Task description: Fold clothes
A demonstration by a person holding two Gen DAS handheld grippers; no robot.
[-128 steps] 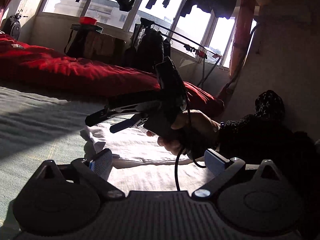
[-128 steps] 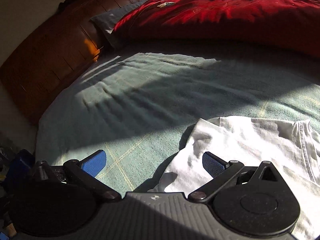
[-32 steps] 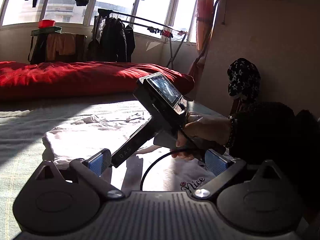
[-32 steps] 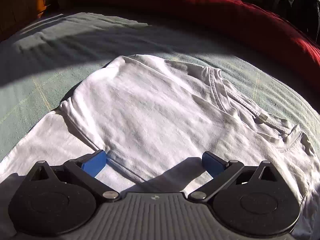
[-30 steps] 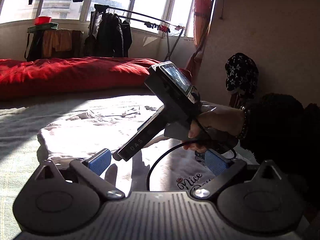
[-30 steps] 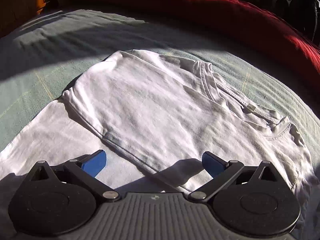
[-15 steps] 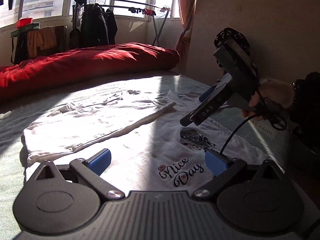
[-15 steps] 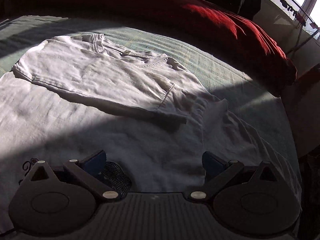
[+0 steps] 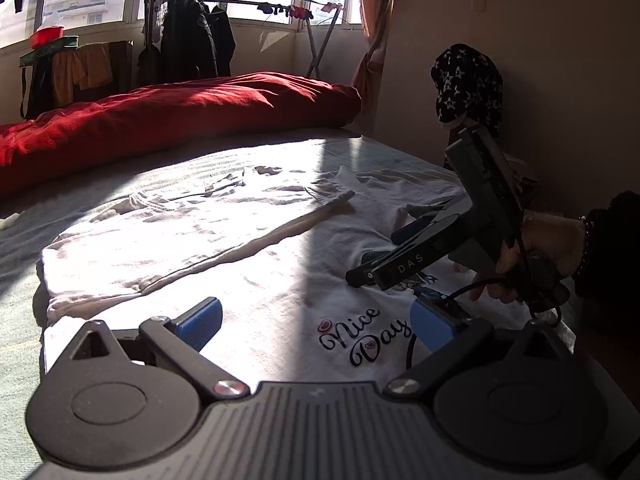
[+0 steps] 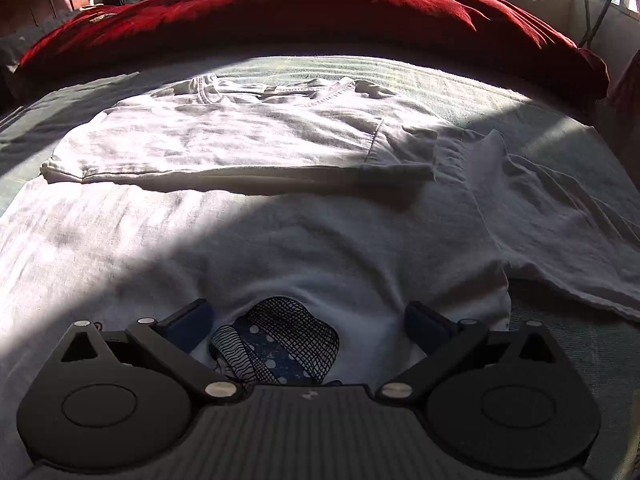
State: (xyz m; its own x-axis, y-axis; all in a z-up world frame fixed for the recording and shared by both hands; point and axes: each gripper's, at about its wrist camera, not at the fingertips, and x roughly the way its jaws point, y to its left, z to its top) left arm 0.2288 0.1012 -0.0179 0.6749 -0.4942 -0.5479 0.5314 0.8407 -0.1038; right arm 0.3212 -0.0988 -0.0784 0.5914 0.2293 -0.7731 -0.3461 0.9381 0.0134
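White T-shirt on bed, one side folded; both grippers spread, holding nothing

T-shirt (image 10: 280, 240) lies flat on the green bedspread (image 10: 500, 92) and fills the centre of the right wrist view; its far side is folded over toward the middle, forming a straight edge across the frame centre, with the collar at upper centre and a sleeve spreading to the right. Right gripper (image 10: 308, 316) sits at bottom centre above the dark print, jaws wide apart. In the left wrist view the left gripper (image 9: 316, 320) is at bottom centre, jaws wide apart, over the "Nice Day" lettering (image 9: 362, 334). A hand (image 9: 536, 256) at right holds the right gripper above the shirt. Red duvet (image 9: 180, 116) spans upper left
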